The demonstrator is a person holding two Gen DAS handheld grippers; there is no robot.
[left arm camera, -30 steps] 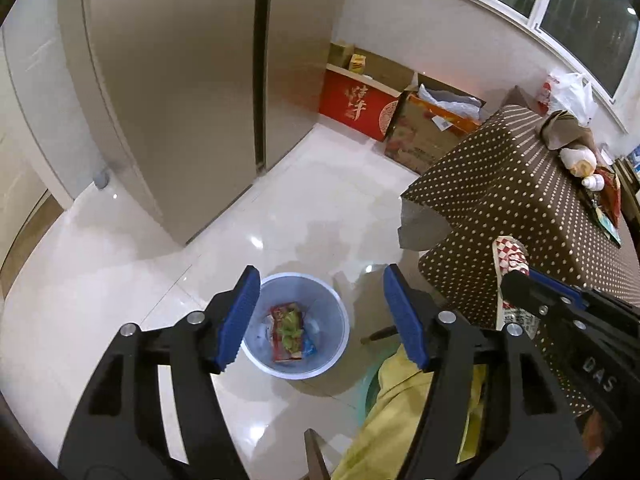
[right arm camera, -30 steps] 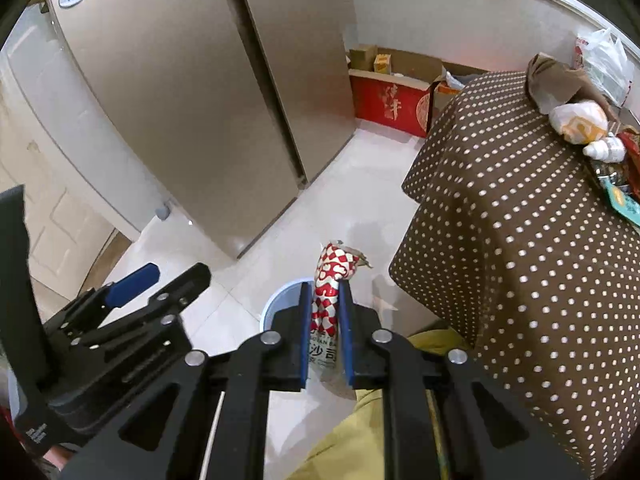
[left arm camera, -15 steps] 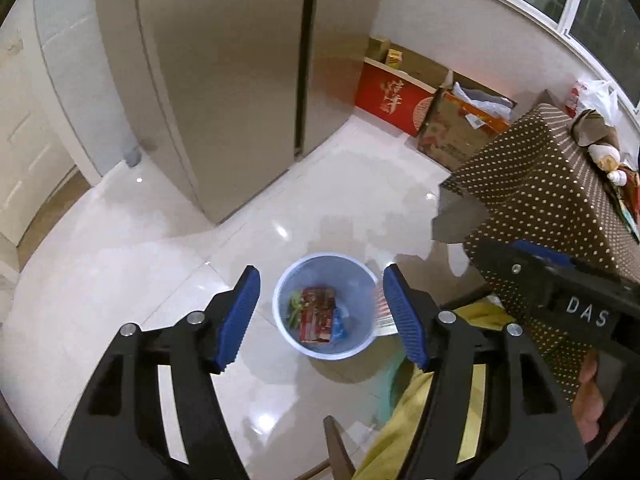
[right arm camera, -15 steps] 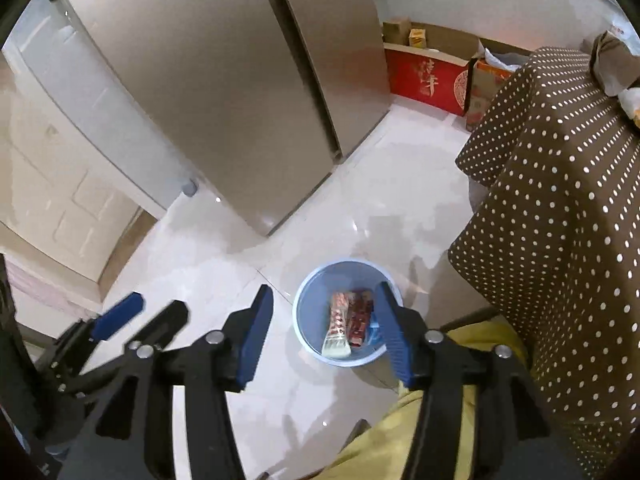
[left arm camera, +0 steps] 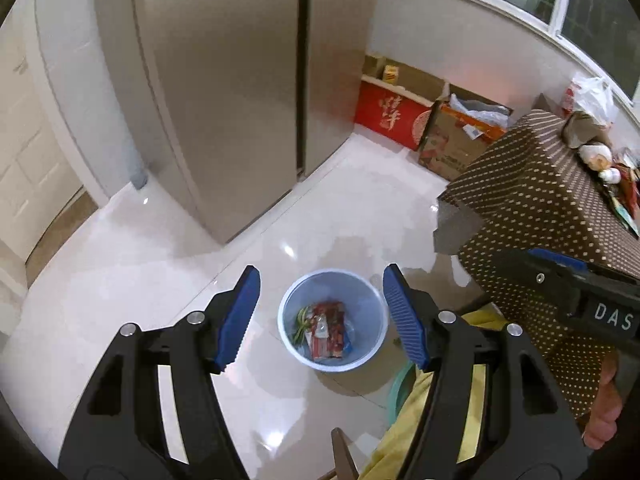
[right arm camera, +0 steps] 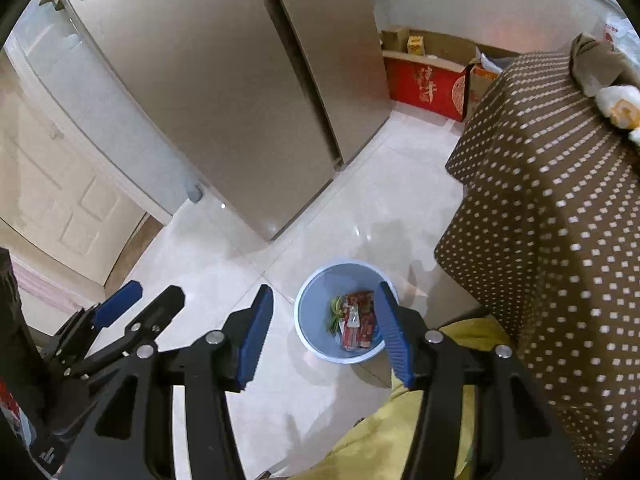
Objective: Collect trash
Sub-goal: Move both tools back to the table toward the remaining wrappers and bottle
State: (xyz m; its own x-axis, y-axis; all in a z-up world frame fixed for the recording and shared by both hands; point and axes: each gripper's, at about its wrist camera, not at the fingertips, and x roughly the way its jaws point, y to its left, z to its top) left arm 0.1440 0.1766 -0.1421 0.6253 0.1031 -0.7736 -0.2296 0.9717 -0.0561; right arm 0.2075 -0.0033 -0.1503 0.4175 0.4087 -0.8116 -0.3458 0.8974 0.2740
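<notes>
A pale blue waste bin [left arm camera: 360, 304] stands on the white tiled floor, also in the right wrist view [right arm camera: 316, 304]. Inside lie red snack wrappers [left arm camera: 328, 330] and a green scrap [left arm camera: 301, 320]; the wrappers show in the right wrist view too [right arm camera: 357, 324]. My left gripper [left arm camera: 322, 316] is open and empty, high above the bin. My right gripper [right arm camera: 324, 326] is open and empty, also above the bin. The right gripper's body shows at the right of the left wrist view [left arm camera: 568, 292].
A table under a brown polka-dot cloth [right arm camera: 560, 216] stands right of the bin, with items on top. A tall fridge [left arm camera: 248, 92] stands behind. Red and cardboard boxes [left arm camera: 424, 120] line the far wall. A yellow garment [right arm camera: 404, 424] is below the grippers.
My right gripper opened and let go of the red-and-white wrapper, which now lies in the bin. Both grippers have risen higher above the bin.
</notes>
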